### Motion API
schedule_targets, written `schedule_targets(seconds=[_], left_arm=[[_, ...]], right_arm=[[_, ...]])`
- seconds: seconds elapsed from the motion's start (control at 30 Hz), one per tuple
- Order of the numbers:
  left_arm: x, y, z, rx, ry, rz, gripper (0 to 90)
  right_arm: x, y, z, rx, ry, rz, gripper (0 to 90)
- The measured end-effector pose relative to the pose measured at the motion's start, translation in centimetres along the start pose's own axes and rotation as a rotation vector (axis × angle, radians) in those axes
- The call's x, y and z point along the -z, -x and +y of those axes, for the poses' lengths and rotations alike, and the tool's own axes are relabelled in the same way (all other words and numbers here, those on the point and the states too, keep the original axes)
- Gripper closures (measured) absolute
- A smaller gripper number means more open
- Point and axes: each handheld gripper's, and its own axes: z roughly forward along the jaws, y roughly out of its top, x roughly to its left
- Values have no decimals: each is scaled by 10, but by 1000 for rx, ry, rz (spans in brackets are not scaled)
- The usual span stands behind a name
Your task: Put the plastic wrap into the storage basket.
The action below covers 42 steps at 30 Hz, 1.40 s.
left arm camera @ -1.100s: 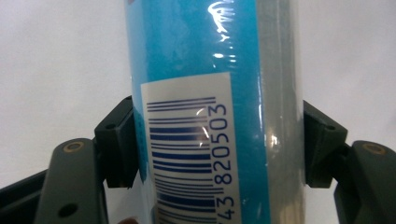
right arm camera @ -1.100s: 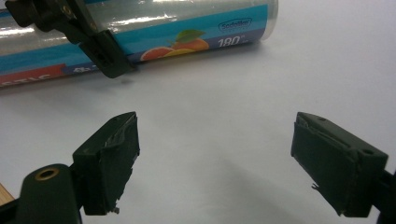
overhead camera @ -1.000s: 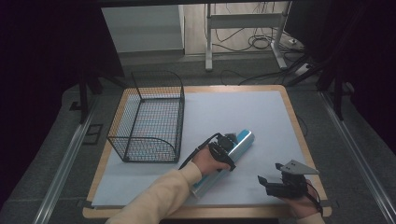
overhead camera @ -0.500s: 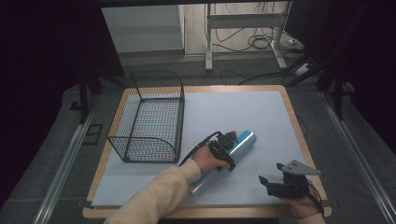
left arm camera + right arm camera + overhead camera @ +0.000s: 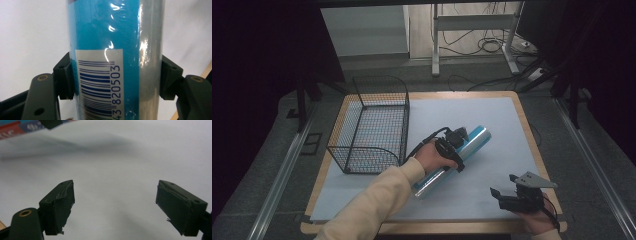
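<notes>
Blue plastic-wrapped roll (image 5: 462,156) laid diagonally on white sheet (image 5: 492,120), right of wire basket (image 5: 372,125). Roll pinched at both sides by left gripper (image 5: 116,77). Right gripper (image 5: 115,206) held spread wide, low over sheet, nothing between jaws.

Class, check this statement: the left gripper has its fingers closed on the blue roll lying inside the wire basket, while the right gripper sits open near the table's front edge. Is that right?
Not quite. The blue roll lies on the white table sheet beside the wire basket, not inside it, as the high view shows. The rest holds: the left gripper grips the roll, and the right gripper sits open near the front edge.
</notes>
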Motion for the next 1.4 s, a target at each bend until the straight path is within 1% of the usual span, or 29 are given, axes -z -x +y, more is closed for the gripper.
schedule_targets(seconds=[0.07, 0.27, 0.47, 0.53, 0.57, 0.73, 0.77, 0.93, 1.0, 1.07, 1.13, 1.17, 1.3, 1.4], left_arm=[[7, -1, 2, -3, 7, 5, 314], [13, -3, 5, -7, 11, 7, 314], [13, -2, 10, -18, 10, -5, 315], [13, -2, 13, -21, 8, 1, 315], [13, -2, 14, -30, 5, 6, 315], [16, -3, 21, -30, -5, 20, 315], [16, -3, 22, -20, 5, 21, 315], [21, -6, 26, -35, -5, 23, 316], [27, -6, 30, -43, -6, 32, 315], [29, -6, 32, -44, -2, 34, 316], [36, -6, 36, -51, 2, 48, 316], [36, -6, 36, -51, 2, 48, 316], [47, -8, 41, -48, 23, 53, 316], [56, -10, 46, -53, 26, 56, 316]], right_arm=[[0, 0, 0, 5, 2, 1, 158], [0, 0, 0, 4, 1, 1, 158], [-1, 0, 0, 6, -2, 2, 158], [-1, 0, 0, 1, -4, 2, 158], [-1, 0, 0, 1, -4, 2, 158], [0, 1, 0, -3, 3, 1, 157], [0, 1, 0, -3, 4, 1, 157], [0, 1, 0, -3, 4, 3, 157], [0, 1, 0, -3, 3, 4, 157], [0, 2, 0, -2, 2, 3, 157], [0, 2, 0, -5, 2, 4, 157], [0, 2, 0, -5, 2, 4, 157], [0, 2, 0, -7, 5, -1, 156], [0, 2, 0, -3, 5, -1, 156]])
